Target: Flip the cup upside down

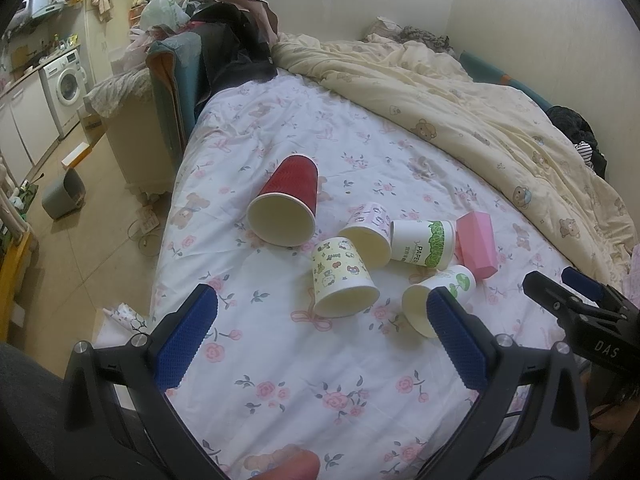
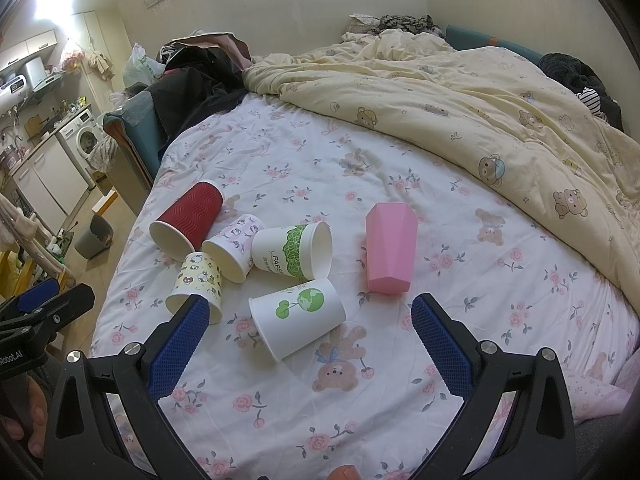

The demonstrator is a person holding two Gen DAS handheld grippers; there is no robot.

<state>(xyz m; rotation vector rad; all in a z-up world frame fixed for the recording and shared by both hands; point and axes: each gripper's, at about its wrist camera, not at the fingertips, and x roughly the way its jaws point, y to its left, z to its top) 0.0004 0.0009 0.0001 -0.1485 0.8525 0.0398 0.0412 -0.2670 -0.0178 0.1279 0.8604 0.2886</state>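
Several paper cups lie on their sides on the floral bed sheet (image 1: 304, 392): a red ribbed cup (image 1: 286, 202) (image 2: 188, 216), a pale yellow cartoon cup (image 1: 342, 280) (image 2: 197, 284), a pink-patterned cup (image 1: 368, 236) (image 2: 234, 246), a white cup with a green band (image 1: 422, 244) (image 2: 294, 252) and a white cup with a green tree print (image 1: 438, 298) (image 2: 298, 316). A pink faceted cup (image 2: 390, 254) (image 1: 476, 244) stands mouth down. My left gripper (image 1: 320, 340) is open and empty, just short of the yellow cup. My right gripper (image 2: 310, 344) is open and empty, just short of the tree-print cup.
A rumpled cream bear-print duvet (image 2: 500, 120) covers the far right of the bed. Dark clothes and bags (image 1: 232, 40) pile at the bed's far left corner. The bed's left edge drops to a floor with a grey bin (image 1: 64, 194) and a washing machine (image 1: 66, 80).
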